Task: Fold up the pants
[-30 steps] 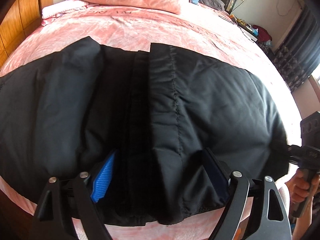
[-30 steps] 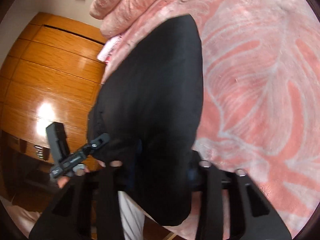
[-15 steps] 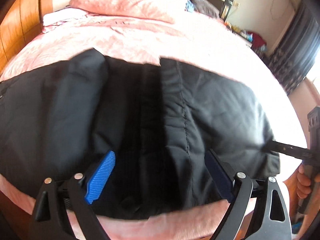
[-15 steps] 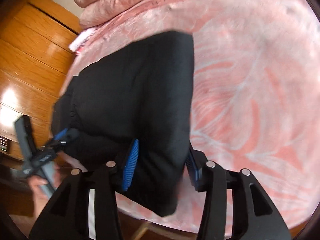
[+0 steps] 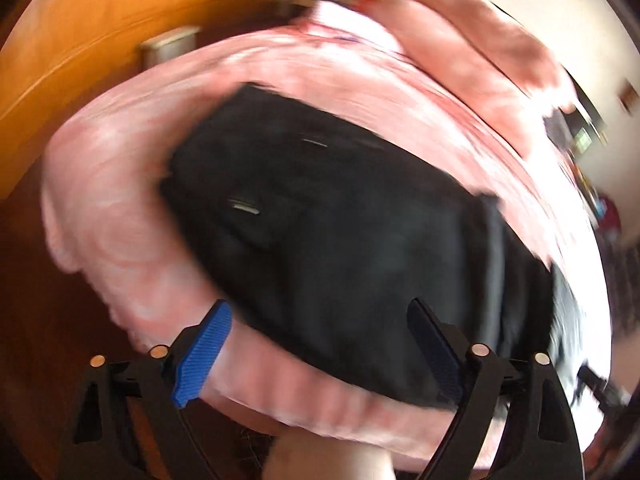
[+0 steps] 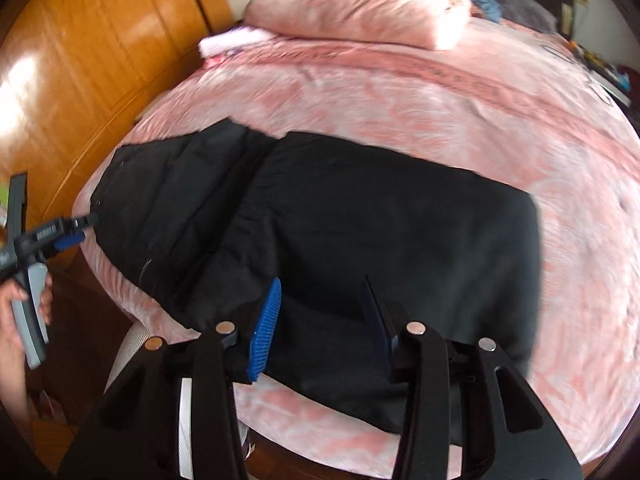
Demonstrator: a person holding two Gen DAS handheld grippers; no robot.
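Observation:
The black pants (image 6: 360,232) lie folded across the pink bedspread (image 6: 440,100), close to the bed's near edge. My right gripper (image 6: 320,312) hovers over their near hem. Its jaws are apart and closing, and the blue pads (image 6: 266,328) press on nothing. In the blurred left wrist view, my left gripper (image 5: 320,332) hangs above the pants (image 5: 340,220) at their left end. Its jaws are wide, closing a little, with no cloth pinched between them. The right wrist view also shows the left gripper (image 6: 68,236), held by a hand (image 6: 16,320), with its tips beside the pants' left end.
Pink pillows (image 6: 360,8) are stacked at the head of the bed. An orange wooden wardrobe (image 6: 80,60) stands close along the left side. The bed's rounded near edge (image 6: 320,428) drops to a dark floor. Small clutter (image 6: 608,72) sits at the far right.
Both grippers have let go of the pants and drawn back. The left one swung to the pants' left end. The right one rolled and rose, and the pants now lie flat.

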